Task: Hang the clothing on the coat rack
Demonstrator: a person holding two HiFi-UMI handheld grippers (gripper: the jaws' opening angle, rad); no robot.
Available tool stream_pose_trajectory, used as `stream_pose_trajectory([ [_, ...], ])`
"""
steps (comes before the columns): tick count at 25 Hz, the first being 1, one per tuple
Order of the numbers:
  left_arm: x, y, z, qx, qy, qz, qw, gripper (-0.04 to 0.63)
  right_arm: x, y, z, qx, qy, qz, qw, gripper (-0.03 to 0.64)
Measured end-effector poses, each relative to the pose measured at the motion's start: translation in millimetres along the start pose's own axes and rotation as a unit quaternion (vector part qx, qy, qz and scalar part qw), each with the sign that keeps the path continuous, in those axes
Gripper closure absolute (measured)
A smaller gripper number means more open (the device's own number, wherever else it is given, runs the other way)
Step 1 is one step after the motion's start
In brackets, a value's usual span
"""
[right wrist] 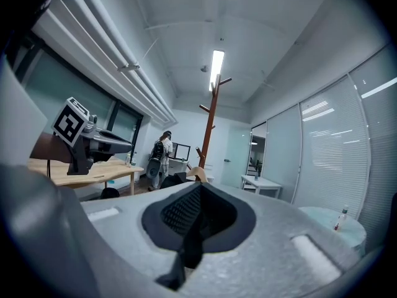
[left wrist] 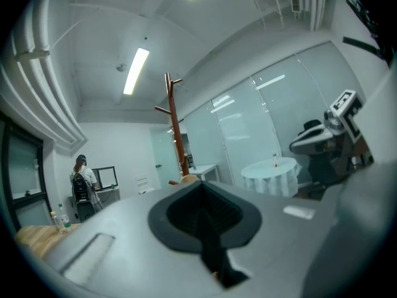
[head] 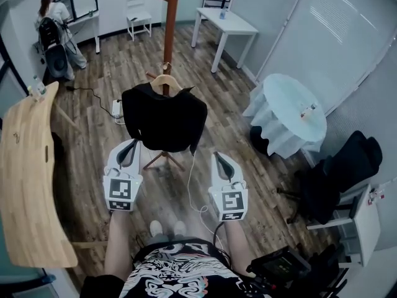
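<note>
A black garment (head: 162, 120) hangs on a wooden hanger (head: 165, 81) hooked to the brown coat rack (head: 170, 23) in the head view. My left gripper (head: 129, 146) is shut and empty, just below the garment's lower left edge. My right gripper (head: 221, 160) is shut and empty too, a little off its lower right edge. In the left gripper view the closed jaws (left wrist: 201, 213) point level at the rack (left wrist: 175, 123), with the hanger's top (left wrist: 188, 179) peeking over them. In the right gripper view the rack (right wrist: 211, 123), the hanger (right wrist: 197, 174) and a bit of garment (right wrist: 170, 180) show above the shut jaws (right wrist: 193, 213).
A long wooden table (head: 28, 172) runs along the left. A round table with a white cloth (head: 291, 113) and a black chair (head: 347, 166) stand at the right, a white desk (head: 224, 23) at the back. A person (head: 56, 23) stands far back left. A white cable (head: 192, 185) trails on the floor.
</note>
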State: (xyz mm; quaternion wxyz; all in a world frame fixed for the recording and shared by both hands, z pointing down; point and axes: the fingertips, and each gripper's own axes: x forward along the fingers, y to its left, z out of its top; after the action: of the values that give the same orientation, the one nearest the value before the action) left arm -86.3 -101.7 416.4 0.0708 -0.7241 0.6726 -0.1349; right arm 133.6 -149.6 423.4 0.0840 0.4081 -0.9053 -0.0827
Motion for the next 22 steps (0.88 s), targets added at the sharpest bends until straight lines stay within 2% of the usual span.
stream_pose_trajectory([
  [6, 3.5, 3.0, -3.7, 0.000, 0.003, 0.003, 1.0000, 0.606, 6.4, 6.8, 4.8, -0.004, -0.004, 0.017, 1.000, 0.618],
  [16, 4.9, 6.7, -6.3, -0.006, 0.001, 0.007, 1.0000, 0.606, 15.9, 8.0, 2.9, -0.007, -0.003, 0.018, 1.000, 0.618],
  [22, -3.8, 21.4, -13.7, -0.030, 0.002, 0.026, 0.9992, 0.606, 21.5, 9.1, 0.7, 0.002, -0.004, 0.021, 1.000, 0.618],
])
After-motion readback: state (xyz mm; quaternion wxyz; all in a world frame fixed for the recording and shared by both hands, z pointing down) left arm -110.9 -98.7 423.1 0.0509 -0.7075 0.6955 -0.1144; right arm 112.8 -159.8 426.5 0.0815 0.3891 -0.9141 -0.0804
